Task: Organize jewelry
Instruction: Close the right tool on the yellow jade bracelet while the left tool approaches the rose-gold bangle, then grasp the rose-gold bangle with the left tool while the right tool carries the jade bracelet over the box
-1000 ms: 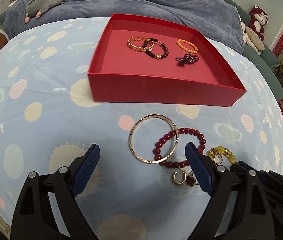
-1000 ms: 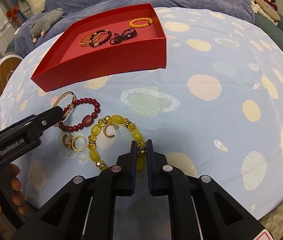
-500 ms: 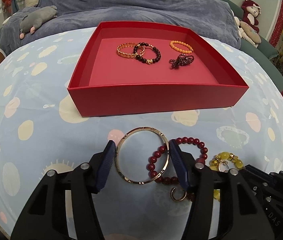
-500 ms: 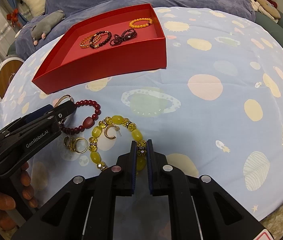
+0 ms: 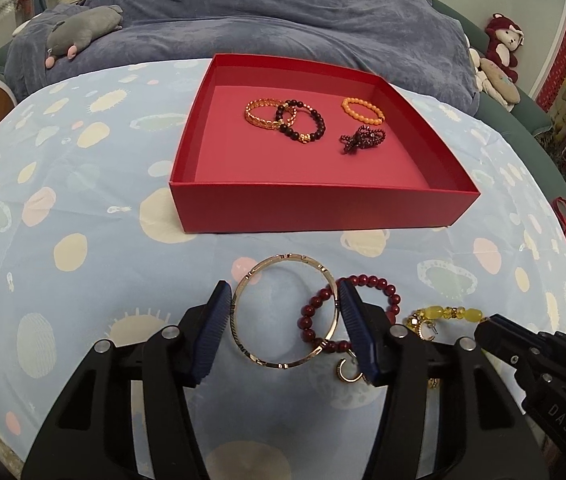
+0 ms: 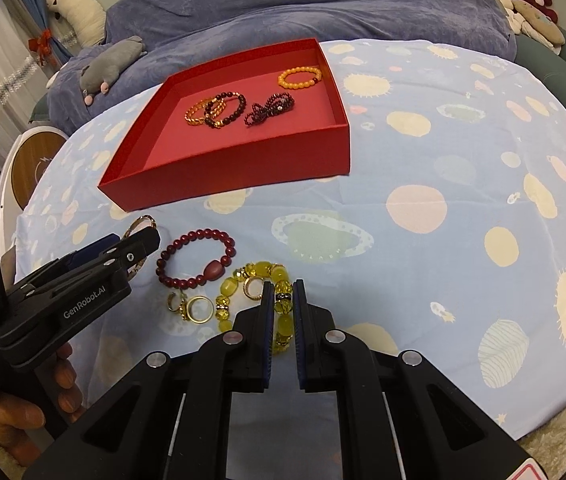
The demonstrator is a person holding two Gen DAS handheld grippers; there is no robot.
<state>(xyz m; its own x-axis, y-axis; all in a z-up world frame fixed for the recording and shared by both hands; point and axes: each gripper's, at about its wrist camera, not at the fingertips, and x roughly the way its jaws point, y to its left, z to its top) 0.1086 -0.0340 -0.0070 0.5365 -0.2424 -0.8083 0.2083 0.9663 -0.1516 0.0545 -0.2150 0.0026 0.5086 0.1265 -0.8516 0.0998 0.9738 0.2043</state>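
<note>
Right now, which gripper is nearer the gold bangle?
Left. The left gripper straddles the gold bangle, pads against its rim. The right gripper is off to the side, shut on the yellow bead bracelet.

Red tray (image 5: 323,208), pale blue cloth (image 5: 83,208) (pastel spots), gold bangle (image 5: 287,312), yellow beads (image 6: 259,292)

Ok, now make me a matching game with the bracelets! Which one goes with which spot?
Things:
1. gold bangle
2. yellow bead bracelet
3. orange bead bracelet
4. dark red bead bracelet

Spots:
A. inside the red box
B. pinched in the right claw
C. lying on the tablecloth, crossing the bangle
D. between the pads of the left claw

Pairs: 1-D, 2-B, 3-A, 4-C
</note>
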